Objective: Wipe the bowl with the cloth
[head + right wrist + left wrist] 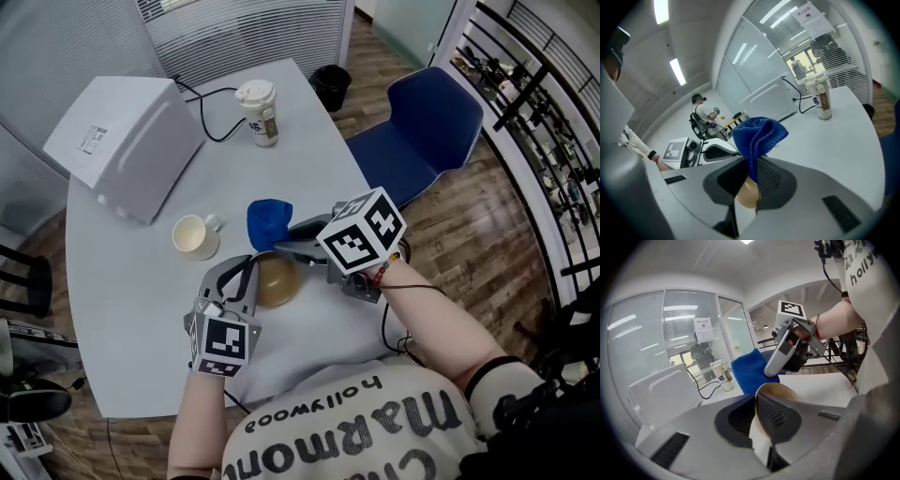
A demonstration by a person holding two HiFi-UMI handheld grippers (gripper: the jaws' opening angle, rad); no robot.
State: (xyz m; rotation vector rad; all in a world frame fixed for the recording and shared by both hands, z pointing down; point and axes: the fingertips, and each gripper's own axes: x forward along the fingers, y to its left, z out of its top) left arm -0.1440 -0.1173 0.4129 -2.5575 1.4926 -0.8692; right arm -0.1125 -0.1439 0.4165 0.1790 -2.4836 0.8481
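table first: we see a pale grey table with a rounded edge [141, 309] carrying a white boxy appliance [127, 141] at its far left. a lidded paper cup [260, 112] stands further back with a black cable [211, 122] running beside it, and a cream ceramic mug [195, 236] sits nearer to us. a blue padded chair [422, 131] stands off the table's right side on the wooden floor [487, 216].

our left hand-held gripper [757, 404] is almost fully closed, its two jaws pinching the rim of the small round tan bowl [278, 281]. one ribbed pad lies inside the rim and the other outside it. the bowl is tipped rather than sitting flat, and it is over the near part of the table, to the right of the mug and between our two hand-held grippers.

our right hand-held gripper [752, 171] is clamped on the deep blue woven cloth [268, 221]. the fabric is nipped between the jaws and bunches out past the tips in a loose wad. in the head view that wad sits just behind the bowl's far edge. from the right gripper view the bowl shows directly under the jaws. the cloth seems to be just at the rim, though we cannot tell whether it actually touches the bowl. the two hand-held grippers point towards each other across the bowl, each one visible in the other's view.
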